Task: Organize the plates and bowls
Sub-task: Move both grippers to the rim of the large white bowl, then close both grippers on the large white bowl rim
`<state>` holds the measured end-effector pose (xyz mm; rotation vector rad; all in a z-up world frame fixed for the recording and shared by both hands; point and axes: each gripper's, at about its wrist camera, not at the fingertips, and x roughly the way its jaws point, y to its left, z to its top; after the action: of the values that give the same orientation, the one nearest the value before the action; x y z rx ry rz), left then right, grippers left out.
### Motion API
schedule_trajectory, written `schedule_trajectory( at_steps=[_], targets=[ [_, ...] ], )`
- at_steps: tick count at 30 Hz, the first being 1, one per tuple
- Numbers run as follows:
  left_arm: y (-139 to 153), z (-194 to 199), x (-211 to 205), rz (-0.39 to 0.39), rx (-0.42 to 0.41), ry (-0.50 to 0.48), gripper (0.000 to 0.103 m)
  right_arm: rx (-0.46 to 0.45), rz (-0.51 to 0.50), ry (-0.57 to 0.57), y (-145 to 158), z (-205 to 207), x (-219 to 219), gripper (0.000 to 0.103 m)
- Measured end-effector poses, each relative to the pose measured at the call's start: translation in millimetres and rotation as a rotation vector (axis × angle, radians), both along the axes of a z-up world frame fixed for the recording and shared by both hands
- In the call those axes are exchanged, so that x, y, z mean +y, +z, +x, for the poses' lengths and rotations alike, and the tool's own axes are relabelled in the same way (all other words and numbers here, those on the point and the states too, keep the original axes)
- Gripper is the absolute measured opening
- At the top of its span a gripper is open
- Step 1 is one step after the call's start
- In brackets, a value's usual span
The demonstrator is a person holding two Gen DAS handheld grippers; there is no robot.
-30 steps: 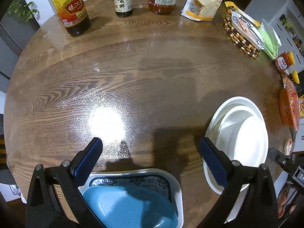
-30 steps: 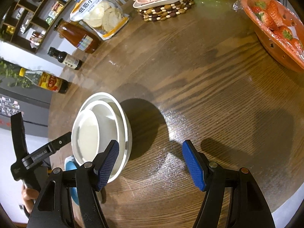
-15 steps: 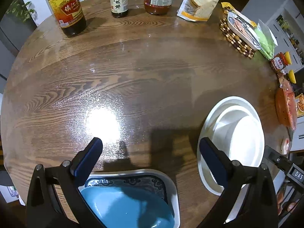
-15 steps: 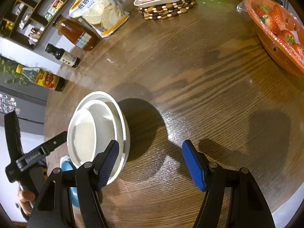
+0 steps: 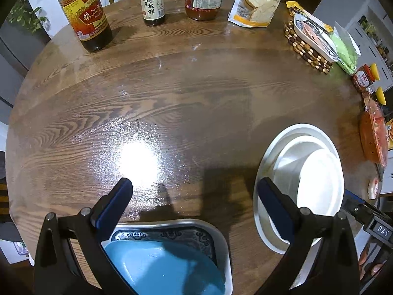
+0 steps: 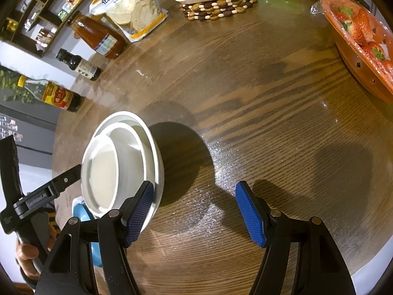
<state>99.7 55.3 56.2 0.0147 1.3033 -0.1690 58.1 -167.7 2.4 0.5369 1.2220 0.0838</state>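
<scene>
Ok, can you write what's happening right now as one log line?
left gripper: open, above blue plate | right gripper: open, empty | white bowls: nested on table

Three bottles point(image 5: 152, 0), flour bag point(image 5: 258, 2), strawberry basket point(image 6: 361, 41), beaded trivet point(image 6: 218, 7).

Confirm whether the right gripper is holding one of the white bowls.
No, the right gripper stands open over bare table, beside the stacked white bowls.
</scene>
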Motion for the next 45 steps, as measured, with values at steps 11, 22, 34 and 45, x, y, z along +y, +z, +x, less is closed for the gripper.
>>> schedule_trajectory(
  at_steps=[11,22,34,45],
  targets=[
    [-11.4,0.9,-7.7,0.038,0.023,-0.016,0.102,-0.003,-0.021,0.015,0.9,0.2,1.0,0.070],
    [-12.1,1.5,-7.8,0.047,0.014,-0.005,0.103,-0.004,-0.053,0.029,2.8,1.9,4.5,0.070],
    [-6.3,-6.9,-14.4,0.079,-0.043,-0.022,0.094,-0.034,-0.095,0.045,6.8,-0.1,10.0,0.070],
    [0.1,-14.5,-31.4,0.063,-0.085,-0.070,0.055,-0.074,-0.067,0.067,11.6,1.7,13.5,0.043]
  ],
)
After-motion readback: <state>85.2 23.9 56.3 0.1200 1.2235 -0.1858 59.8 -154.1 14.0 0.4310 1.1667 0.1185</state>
